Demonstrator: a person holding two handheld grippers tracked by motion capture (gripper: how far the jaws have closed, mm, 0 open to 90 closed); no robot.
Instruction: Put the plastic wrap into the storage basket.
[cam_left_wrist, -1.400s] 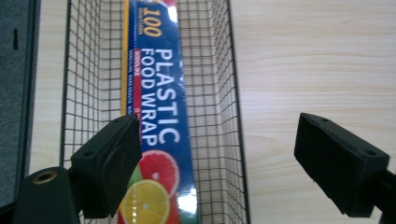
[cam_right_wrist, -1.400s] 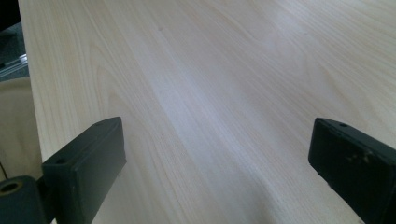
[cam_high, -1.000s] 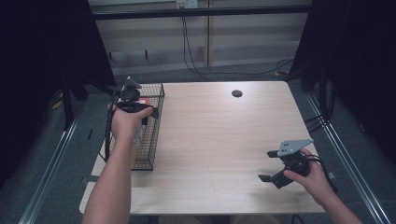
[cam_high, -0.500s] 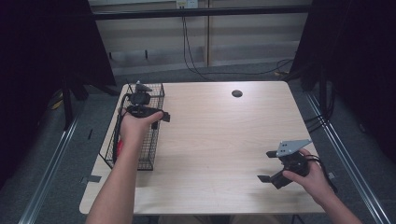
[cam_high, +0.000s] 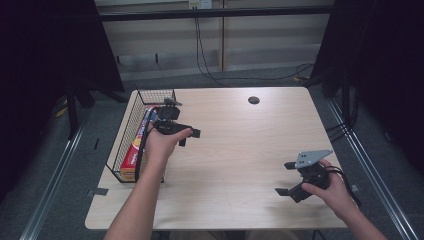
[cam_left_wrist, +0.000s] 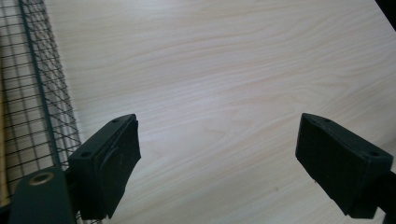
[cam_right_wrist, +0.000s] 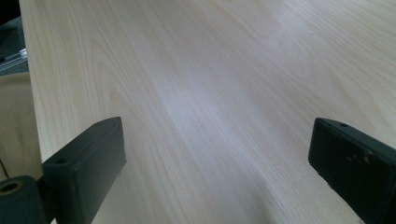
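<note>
Beside the basket now, left tongs empty, box inside.

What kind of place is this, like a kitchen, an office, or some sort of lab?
Most likely a lab or recording setup, not a home. A bare wooden table stands between dark curtains, cables hang down the back wall, and a person holds a claw in each hand, the left claw beside a wire basket.
</note>
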